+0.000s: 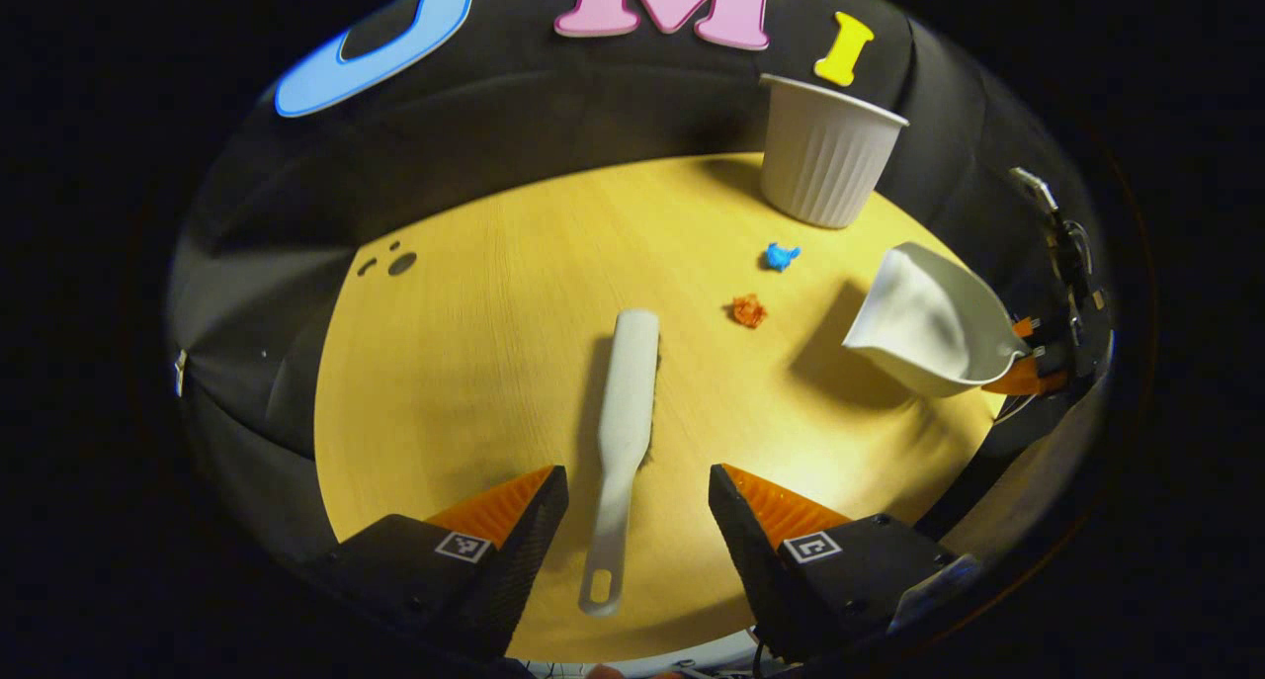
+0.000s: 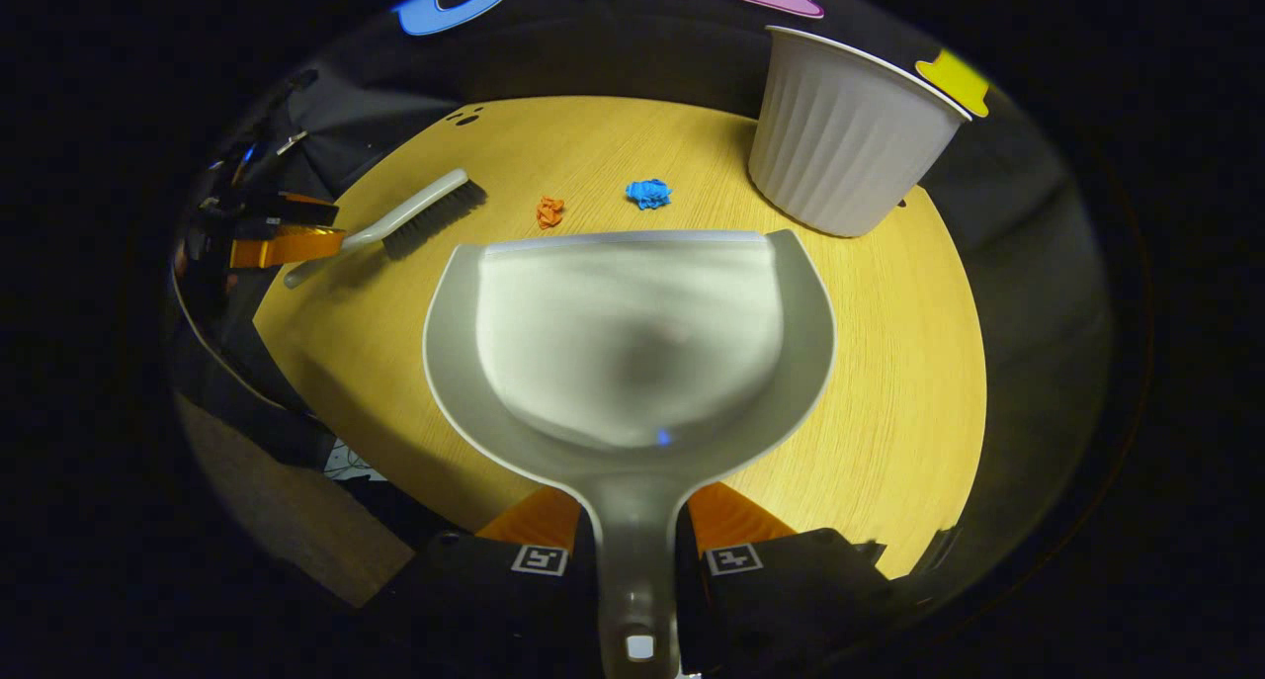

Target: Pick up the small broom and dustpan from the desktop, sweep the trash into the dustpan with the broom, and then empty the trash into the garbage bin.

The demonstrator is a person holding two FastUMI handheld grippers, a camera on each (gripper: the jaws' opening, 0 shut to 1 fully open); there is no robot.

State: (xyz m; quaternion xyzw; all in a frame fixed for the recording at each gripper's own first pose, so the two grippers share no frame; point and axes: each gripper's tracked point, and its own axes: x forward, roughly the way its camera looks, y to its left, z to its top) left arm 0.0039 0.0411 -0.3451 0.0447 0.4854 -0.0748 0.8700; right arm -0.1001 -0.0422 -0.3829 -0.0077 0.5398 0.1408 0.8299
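A small white broom [image 1: 627, 412] lies flat on the yellow round desktop [image 1: 474, 363], its handle pointing toward me between the spread fingers of my left gripper [image 1: 638, 506], which is open and not touching it. In the right gripper view the broom [image 2: 395, 222] lies at the left with its dark bristles to the right. My right gripper [image 2: 632, 541] is shut on the handle of the grey dustpan [image 2: 632, 343], held above the desk; the dustpan [image 1: 929, 323] also shows tilted at the right of the left gripper view. An orange scrap [image 1: 749, 310] [image 2: 549, 211] and a blue scrap [image 1: 781, 256] [image 2: 648, 193] lie on the desk.
A white ribbed garbage bin [image 1: 825, 160] [image 2: 840, 145] stands at the far right edge of the desk. Small dark holes [image 1: 395, 261] mark the desktop at the far left. Black cloth walls ring the table.
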